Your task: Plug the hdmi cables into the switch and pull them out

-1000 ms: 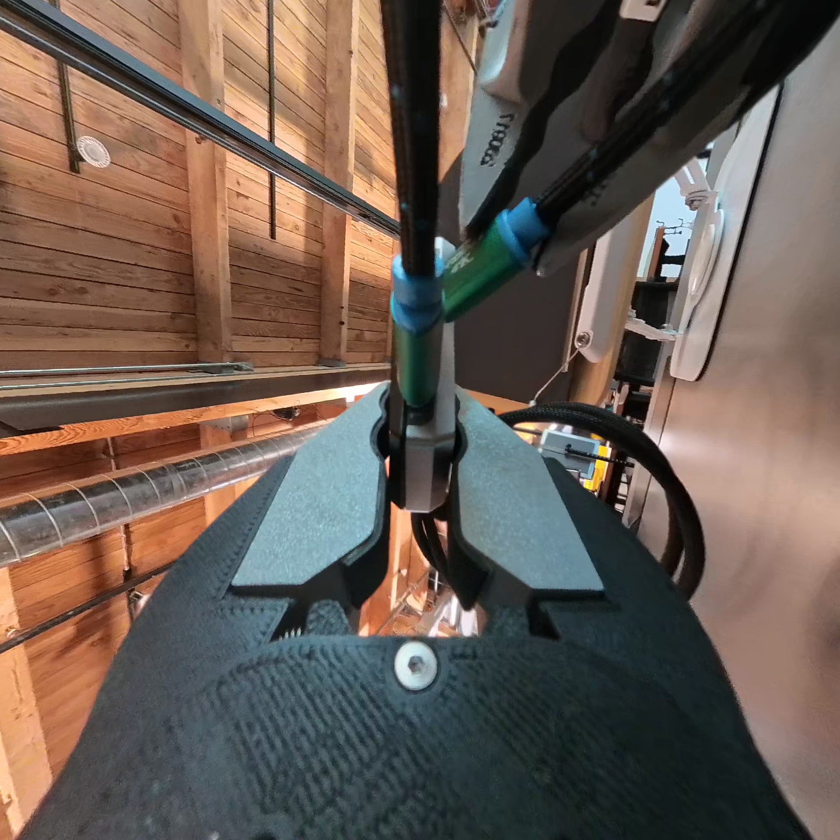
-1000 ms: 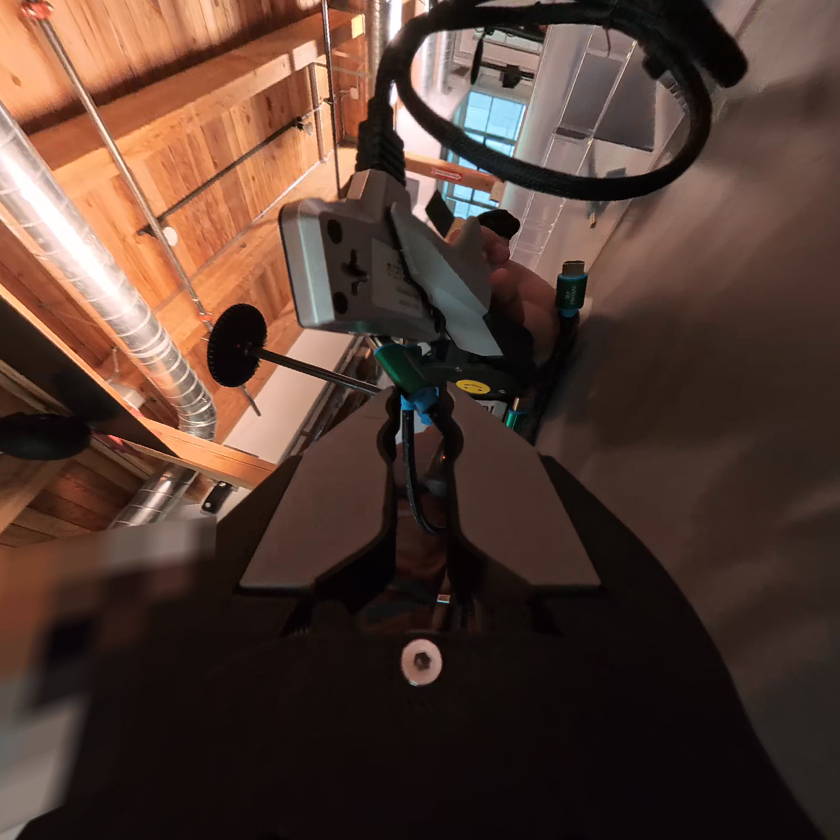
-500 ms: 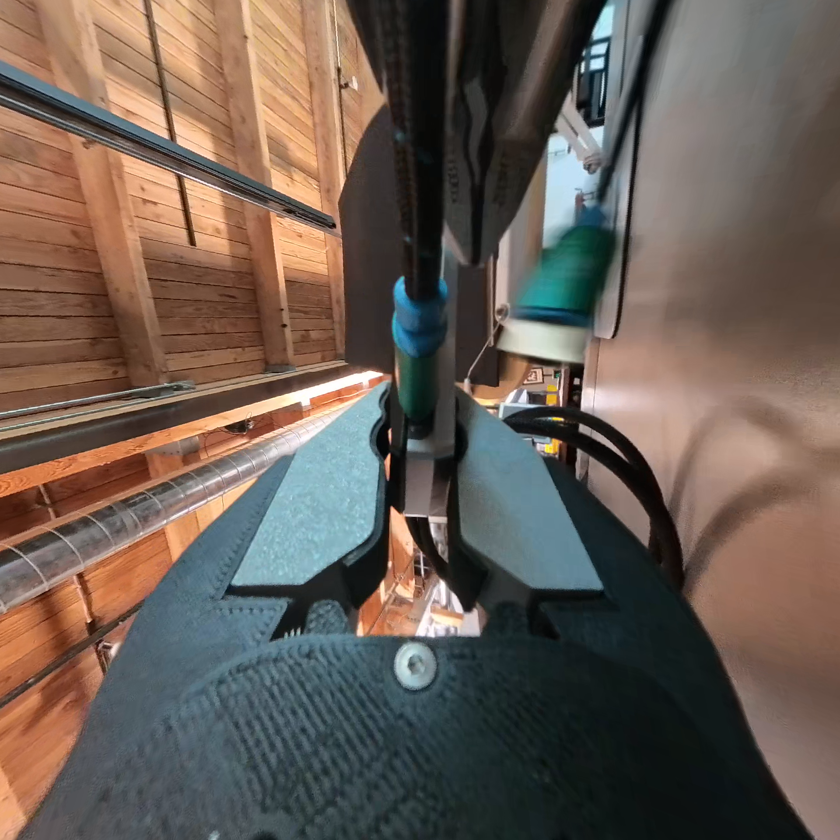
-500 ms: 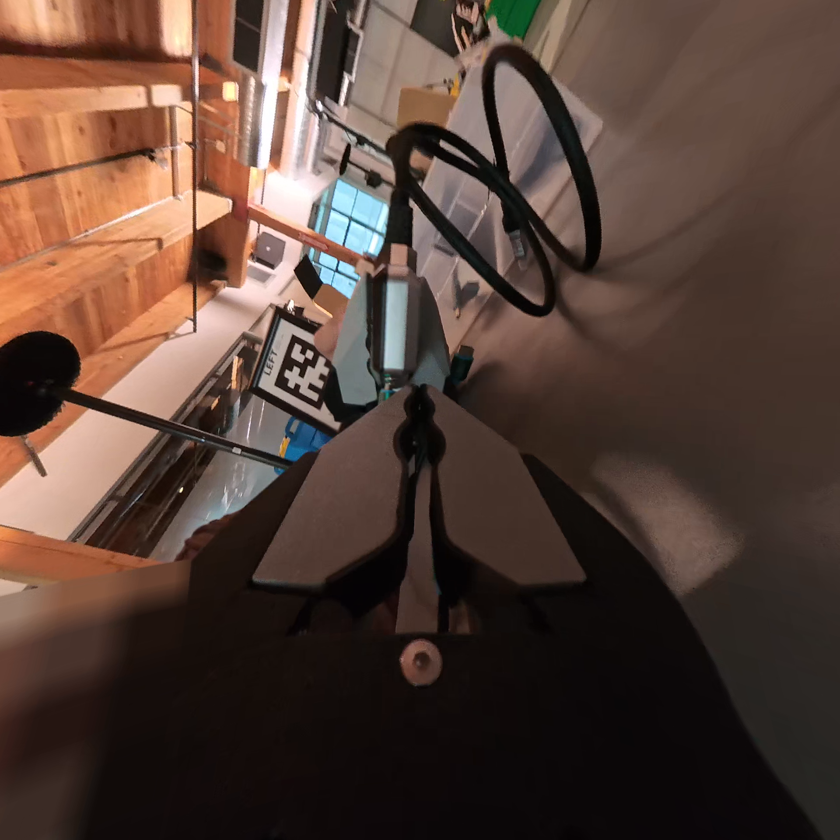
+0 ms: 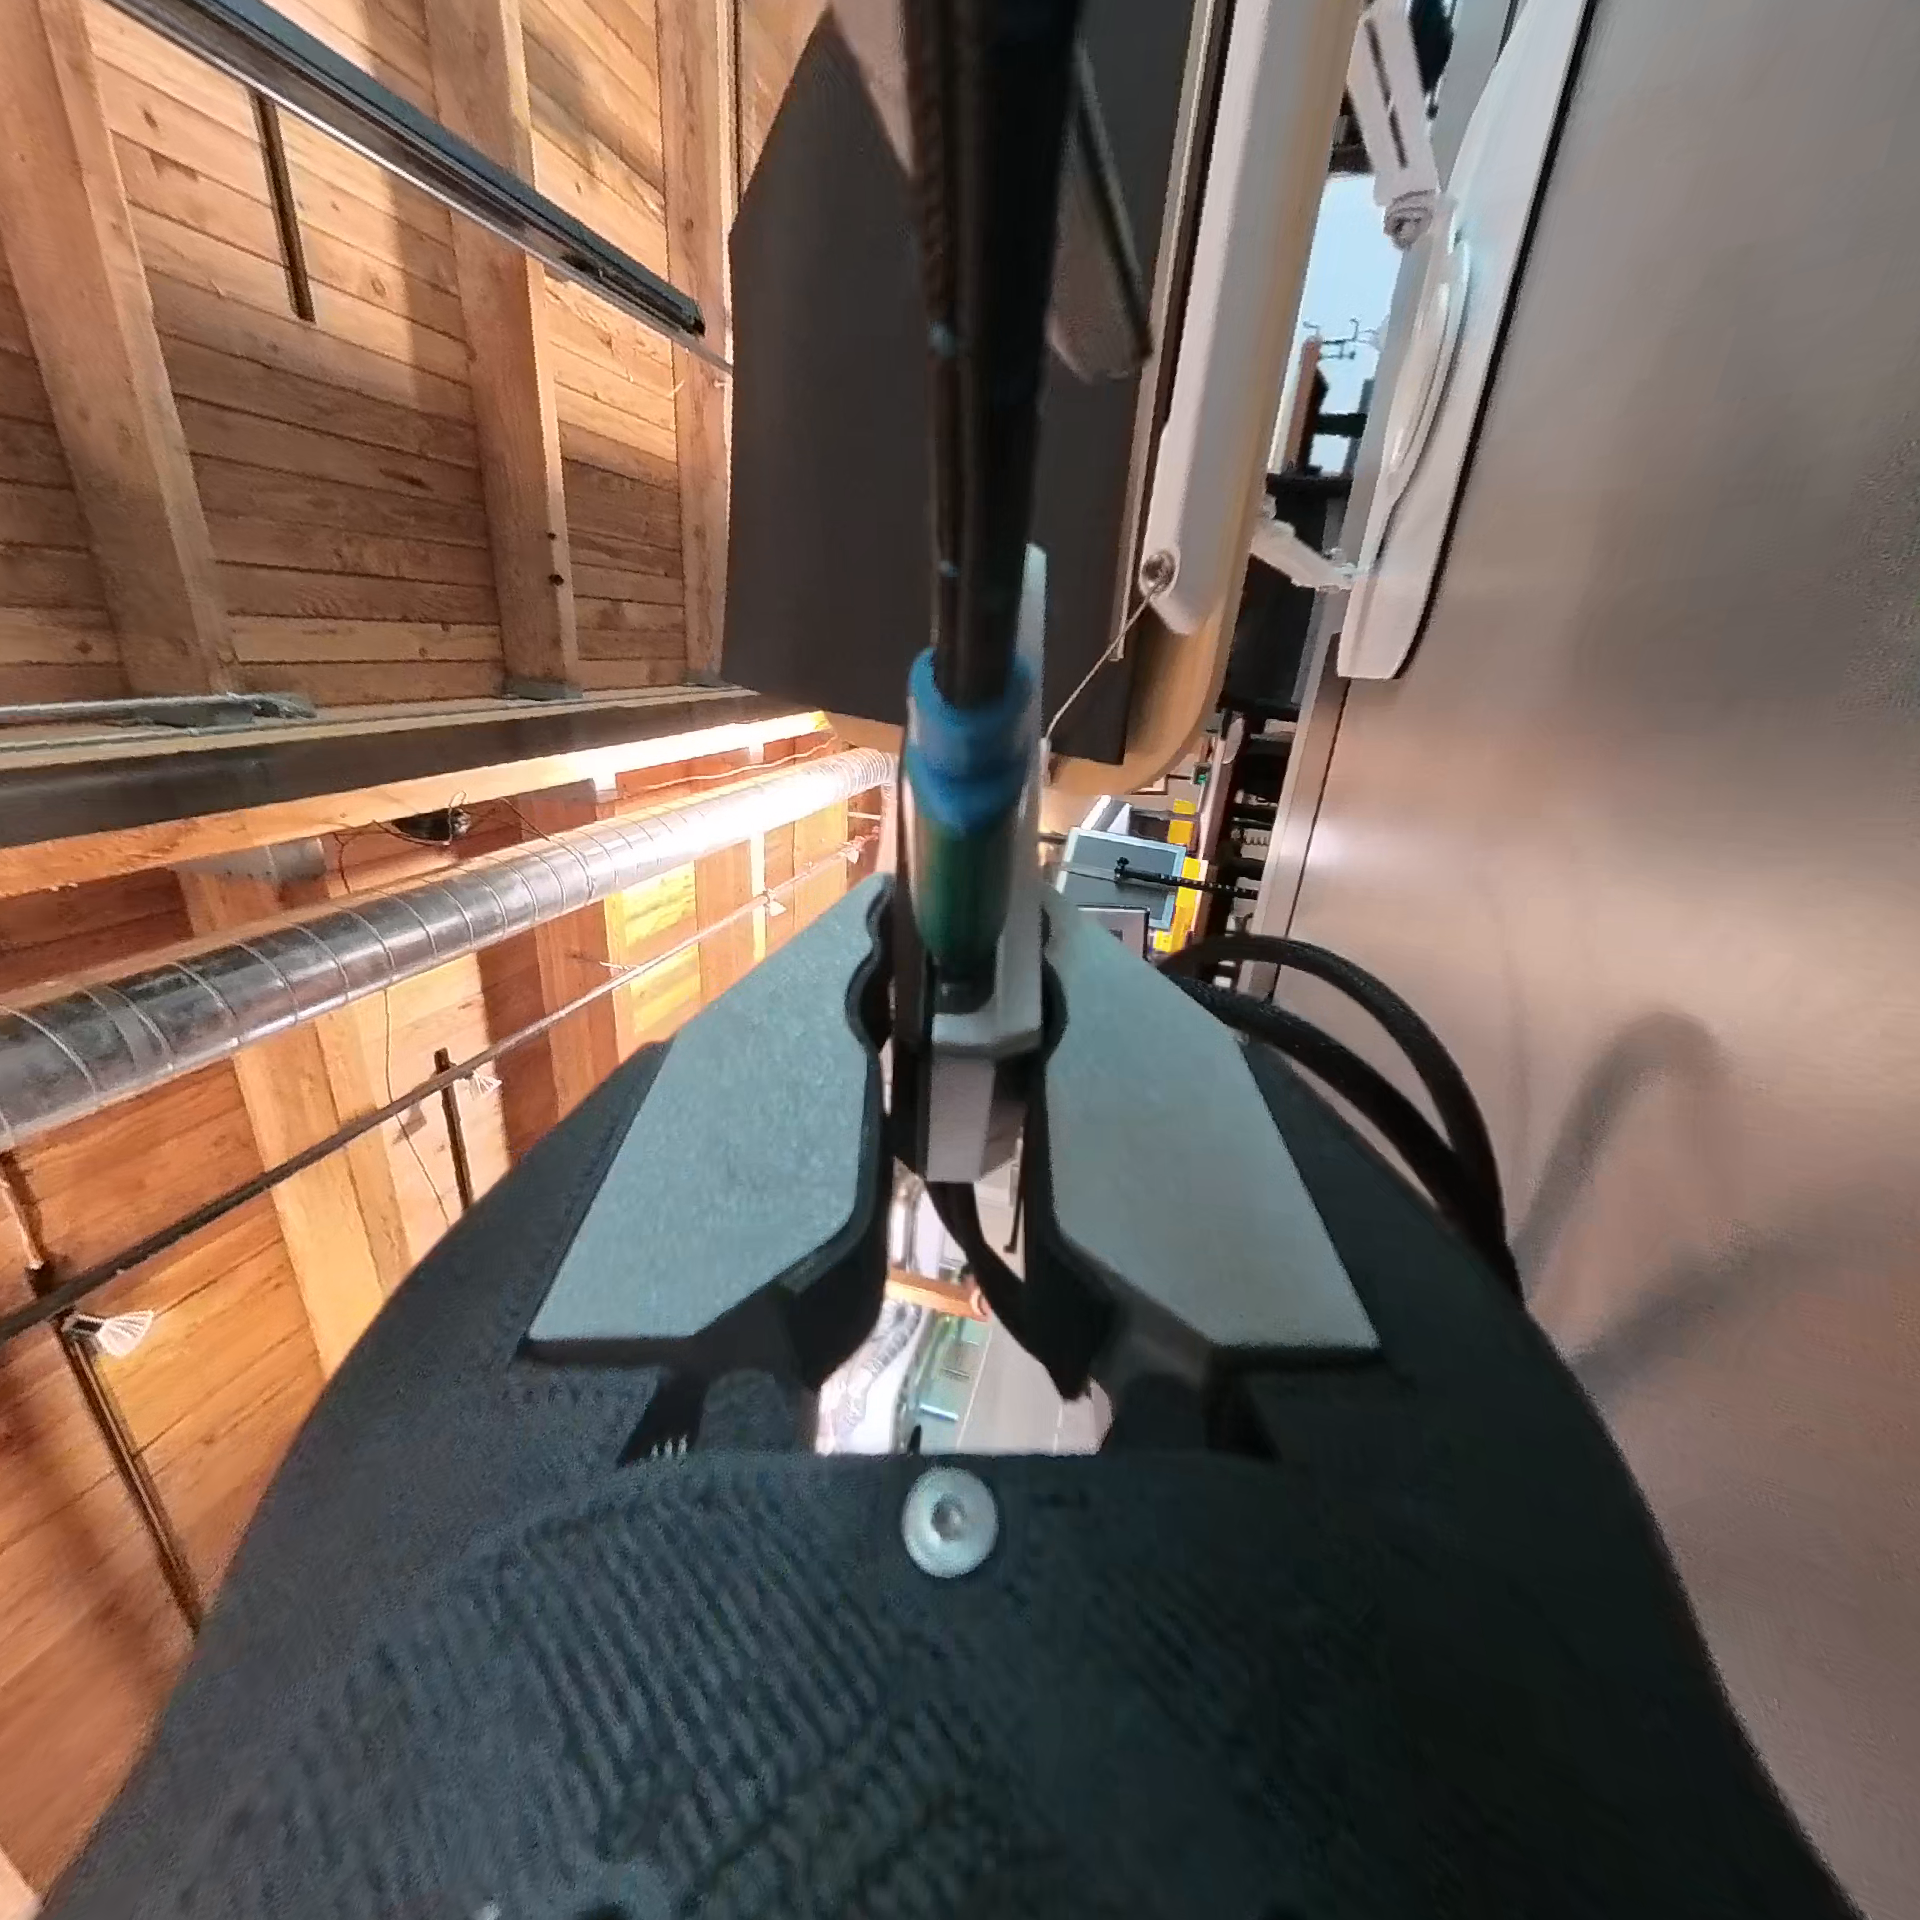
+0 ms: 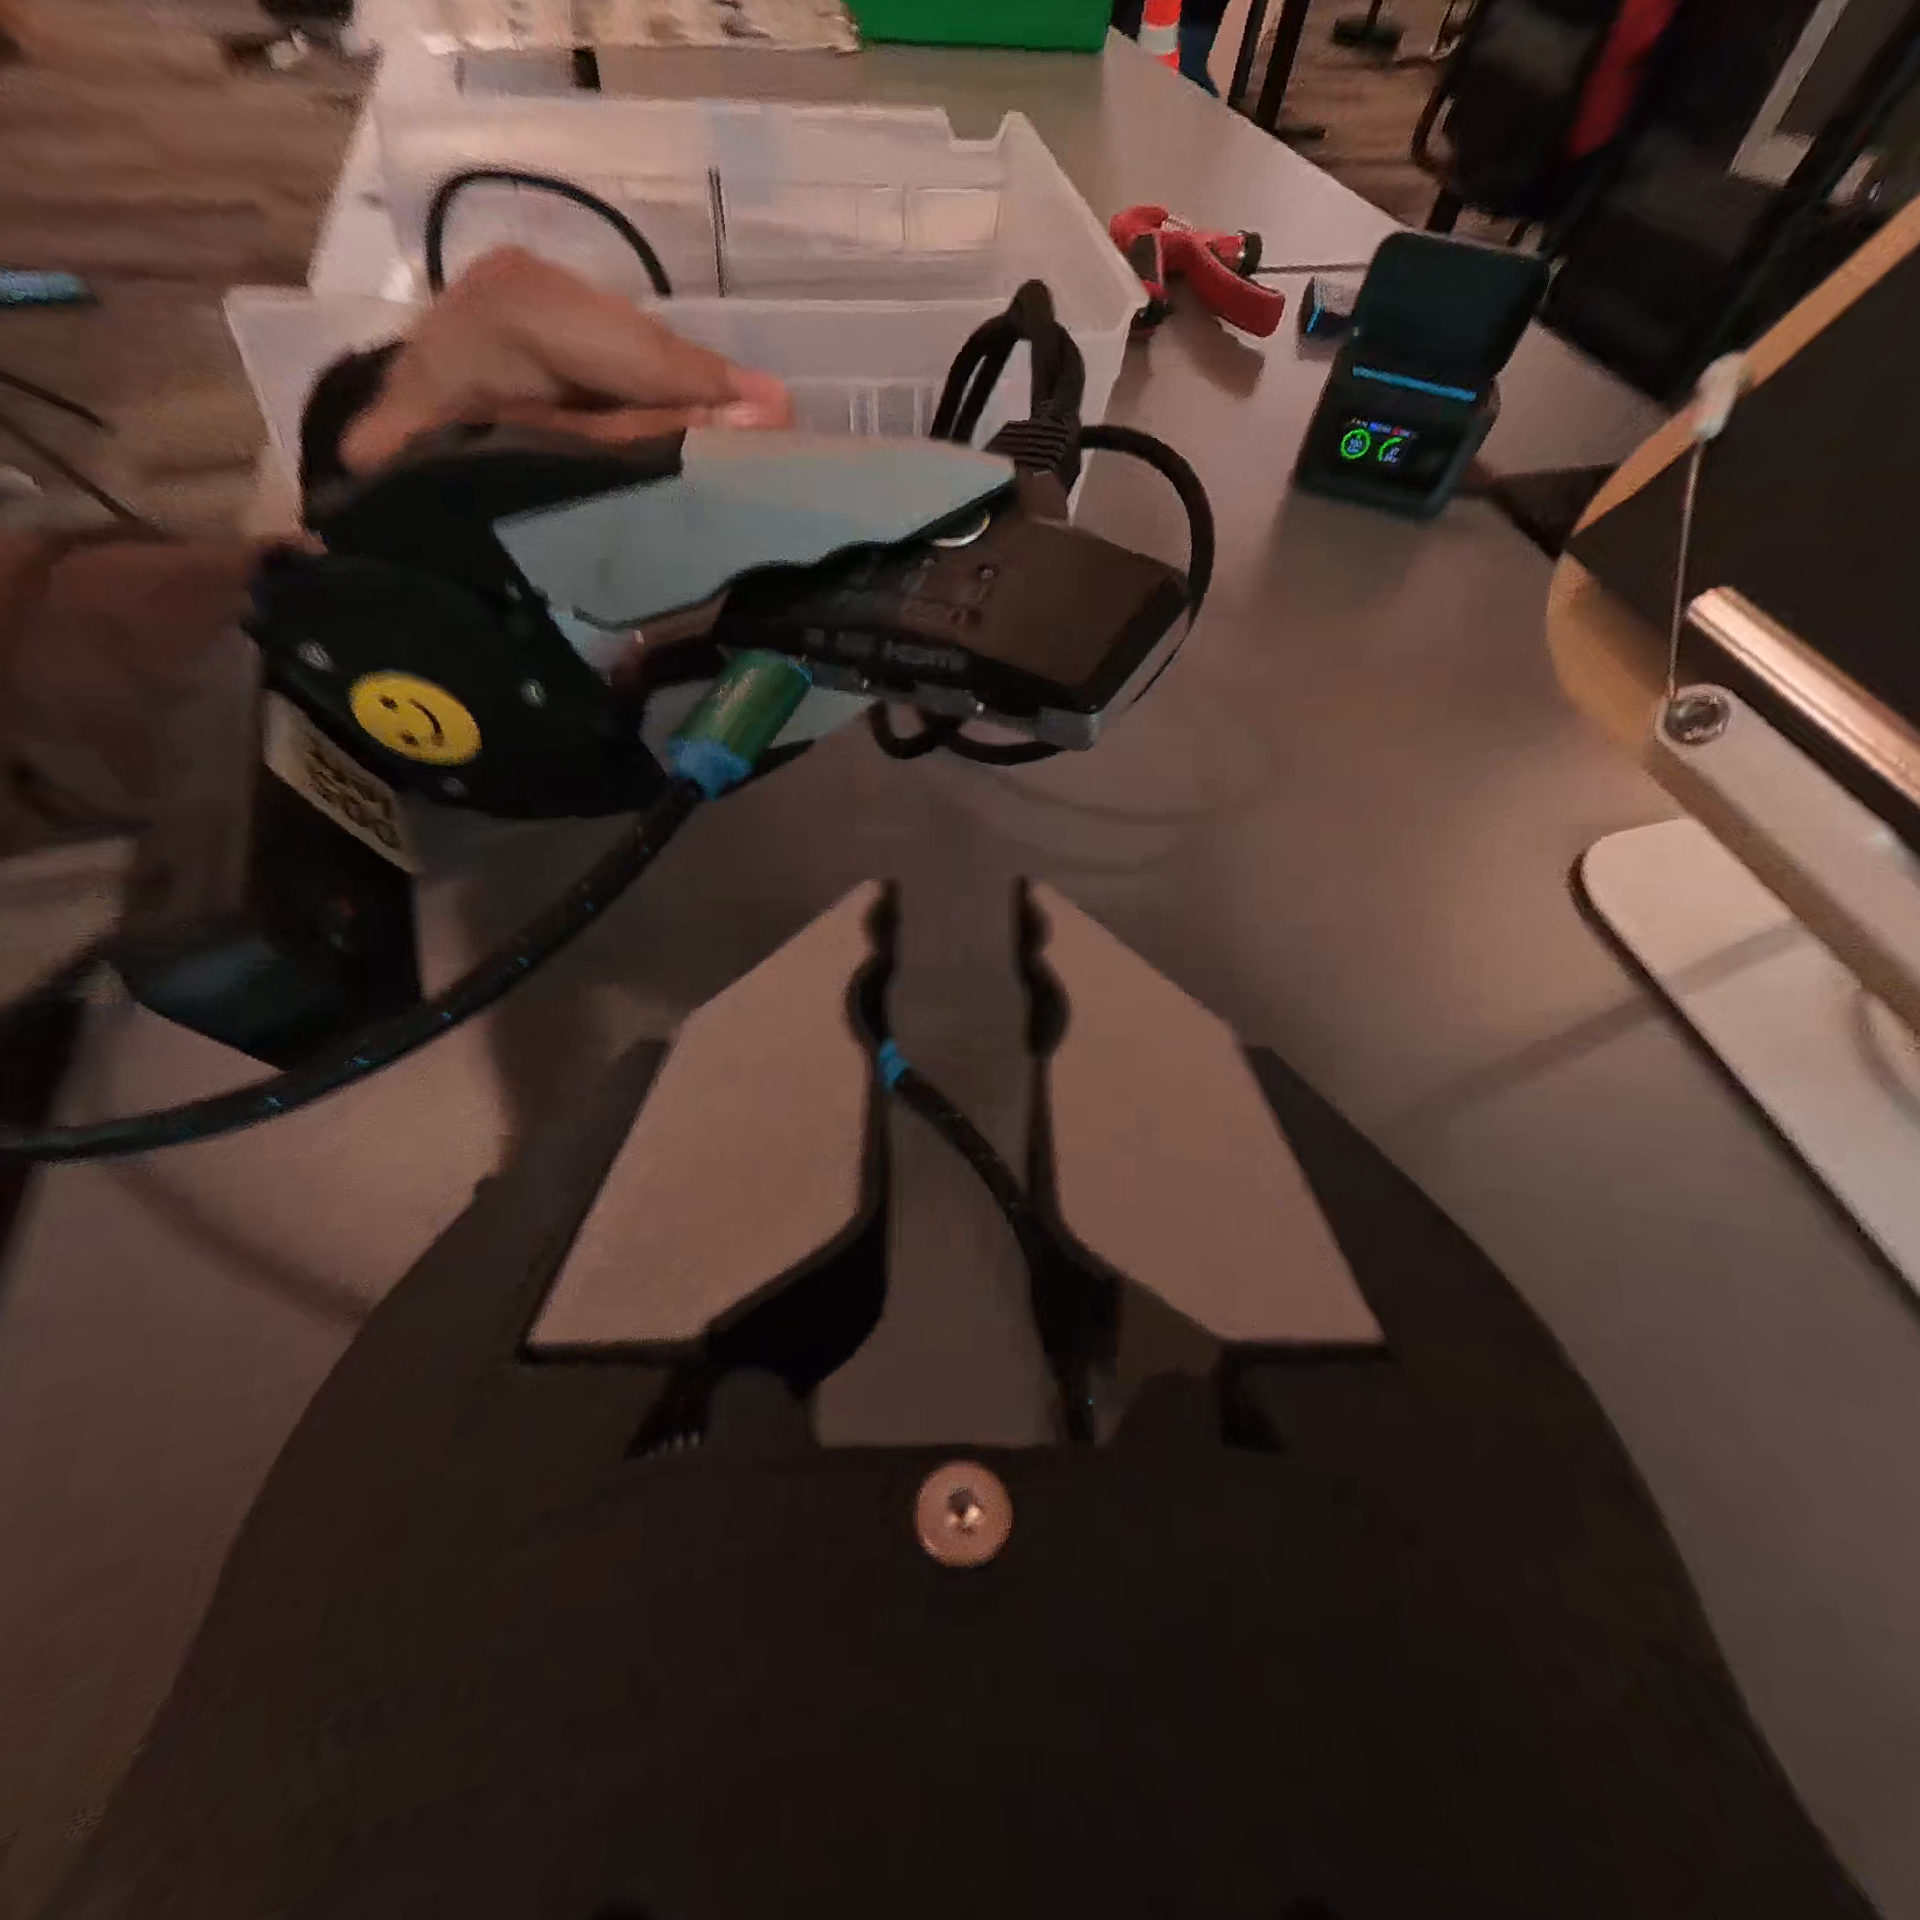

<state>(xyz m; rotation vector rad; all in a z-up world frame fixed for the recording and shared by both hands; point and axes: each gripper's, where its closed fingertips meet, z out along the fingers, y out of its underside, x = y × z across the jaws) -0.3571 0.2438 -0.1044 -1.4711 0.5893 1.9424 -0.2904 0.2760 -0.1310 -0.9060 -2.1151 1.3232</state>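
Left gripper [image 5: 961, 1023] clamping the small grey metal HDMI switch box [image 5: 971, 1101] between its grey pads, seen edge-on. Green metal HDMI plug with blue collar [image 5: 961, 821] sitting in the switch's far face, its black braided cable [image 5: 982, 343] running straight away from the camera. Second black braided cable [image 5: 1382, 1081] looping off to the right beside the grey table surface [image 5: 1714, 727].

Right gripper [image 6: 956, 935] standing spread, pads apart and pinching nothing; thin black cable with blue collar [image 6: 956, 1132] lying on the table under the gap. Same switch [image 6: 997, 623] showing farther off to the left, pinched by the left gripper [image 6: 727, 540], green plug [image 6: 743, 701] seated on its near side.

Wooden plank ceiling [image 5: 312, 416] and silver spiral duct [image 5: 416, 935] filling the left view. Clear plastic bin [image 6: 727, 239], red clamp [image 6: 1195, 260] and small black device with lit screen [image 6: 1403, 416] lying far on the table.

Person's hand [image 6: 540, 343] curling over the left gripper's top, fingers pointing right.
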